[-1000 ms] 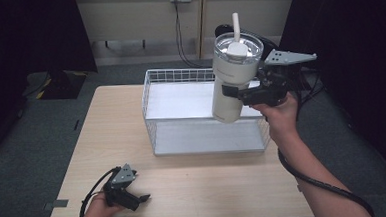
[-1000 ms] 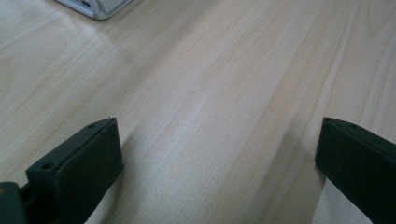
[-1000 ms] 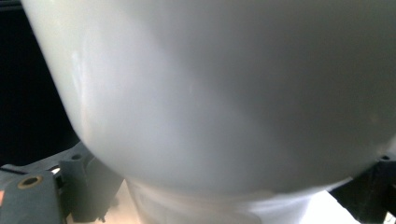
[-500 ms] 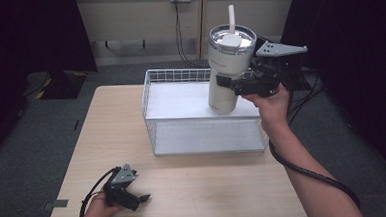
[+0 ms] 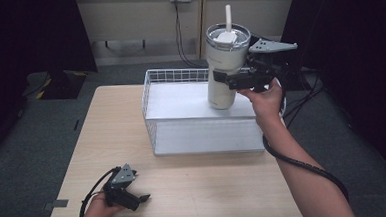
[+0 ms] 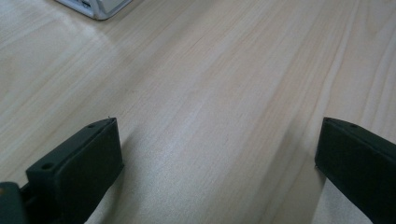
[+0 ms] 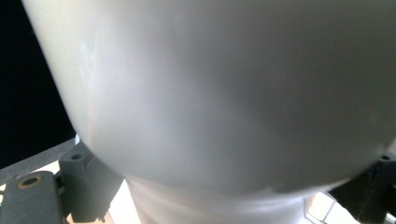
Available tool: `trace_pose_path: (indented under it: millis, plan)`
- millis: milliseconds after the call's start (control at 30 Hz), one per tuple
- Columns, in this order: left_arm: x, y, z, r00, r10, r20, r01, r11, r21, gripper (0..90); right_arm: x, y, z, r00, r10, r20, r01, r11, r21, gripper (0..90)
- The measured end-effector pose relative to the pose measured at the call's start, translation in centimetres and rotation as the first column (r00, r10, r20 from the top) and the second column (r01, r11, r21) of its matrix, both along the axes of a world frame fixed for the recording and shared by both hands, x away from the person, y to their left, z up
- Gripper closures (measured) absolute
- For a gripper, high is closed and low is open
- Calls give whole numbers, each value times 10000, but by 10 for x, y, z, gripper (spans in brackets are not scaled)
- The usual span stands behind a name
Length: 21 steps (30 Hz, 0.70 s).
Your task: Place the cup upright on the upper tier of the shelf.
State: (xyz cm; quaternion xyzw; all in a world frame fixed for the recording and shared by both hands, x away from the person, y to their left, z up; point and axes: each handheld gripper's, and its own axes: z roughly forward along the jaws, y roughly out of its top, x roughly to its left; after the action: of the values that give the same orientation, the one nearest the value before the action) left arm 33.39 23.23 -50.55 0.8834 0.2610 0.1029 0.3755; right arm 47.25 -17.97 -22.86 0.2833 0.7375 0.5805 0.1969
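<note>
Right gripper [image 5: 229,80] clamps the tall cream insulated tumbler with a straw [image 5: 225,69], held upright over the white wire basket [image 5: 182,123] — lower it straight and level, clear of the rim. Left gripper [image 5: 141,199] rests open on the pale wooden table [image 5: 210,187].

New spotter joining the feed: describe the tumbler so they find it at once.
On the wooden table stands a white wire basket. Above its far right corner, the right gripper holds a tall cream tumbler upright, the one thing with a straw.

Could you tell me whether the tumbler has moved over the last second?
Yes. The tumbler, held by the right gripper, has shifted toward the basket's far side.
</note>
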Motion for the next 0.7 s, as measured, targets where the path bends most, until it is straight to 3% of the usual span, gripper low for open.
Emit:
trace_pose_path:
  millis: [700]
  plan:
    - [0, 0, 0, 10000, 2, 2, -2, 10000, -1, 0, 20, 15, -11, 9968, -801, 81, 801, 9968, -29, 99]
